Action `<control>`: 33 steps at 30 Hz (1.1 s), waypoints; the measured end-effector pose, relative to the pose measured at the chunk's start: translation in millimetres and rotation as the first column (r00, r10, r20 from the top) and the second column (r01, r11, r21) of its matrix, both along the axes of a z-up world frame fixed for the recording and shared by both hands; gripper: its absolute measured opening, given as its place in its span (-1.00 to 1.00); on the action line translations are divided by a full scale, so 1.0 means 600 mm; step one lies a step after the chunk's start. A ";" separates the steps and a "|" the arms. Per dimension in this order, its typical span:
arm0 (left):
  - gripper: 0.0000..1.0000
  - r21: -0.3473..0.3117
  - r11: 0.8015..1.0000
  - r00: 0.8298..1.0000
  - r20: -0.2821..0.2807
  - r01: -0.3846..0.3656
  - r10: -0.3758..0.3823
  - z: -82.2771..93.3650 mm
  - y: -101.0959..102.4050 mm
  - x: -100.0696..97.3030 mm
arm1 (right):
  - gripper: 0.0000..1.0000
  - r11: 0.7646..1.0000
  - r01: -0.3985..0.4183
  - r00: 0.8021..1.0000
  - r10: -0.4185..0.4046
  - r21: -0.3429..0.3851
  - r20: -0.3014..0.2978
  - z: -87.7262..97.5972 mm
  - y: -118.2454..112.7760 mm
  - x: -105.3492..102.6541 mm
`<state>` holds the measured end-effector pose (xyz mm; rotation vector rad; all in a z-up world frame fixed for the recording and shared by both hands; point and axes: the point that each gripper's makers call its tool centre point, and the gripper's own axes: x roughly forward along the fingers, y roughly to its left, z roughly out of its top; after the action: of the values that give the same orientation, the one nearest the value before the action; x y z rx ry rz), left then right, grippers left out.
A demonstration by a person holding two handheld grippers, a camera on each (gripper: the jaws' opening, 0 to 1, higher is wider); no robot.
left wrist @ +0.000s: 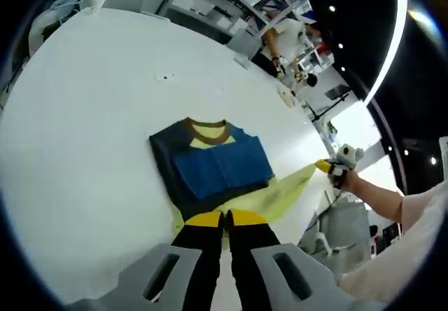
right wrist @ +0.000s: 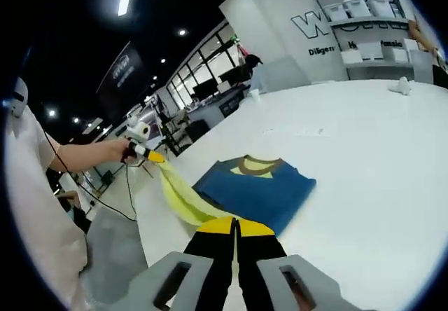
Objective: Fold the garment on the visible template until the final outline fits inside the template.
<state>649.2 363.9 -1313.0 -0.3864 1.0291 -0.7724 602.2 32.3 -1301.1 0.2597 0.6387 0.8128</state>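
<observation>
Fingers of both grippers, left gripper and right gripper, are closed on opposite ends of the yellow template sheet, apparently stretching it flat beside the folded blue garment lying on the white bench.

- The worktop is big, white and flat.
- A folded blue shirt with a brown collar lies on it.
- A yellow sheet lies under the shirt.
</observation>
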 end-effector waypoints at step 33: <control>-0.91 -0.009 0.994 0.992 -0.066 -0.110 0.109 -0.055 -0.027 0.192 | -1.00 0.993 0.110 0.992 -0.112 -0.036 -0.053 -0.068 -0.031 0.239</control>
<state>764.6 347.6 -1346.0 -0.4776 1.0557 -0.6719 745.4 13.5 -1341.8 0.2857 0.6828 0.6894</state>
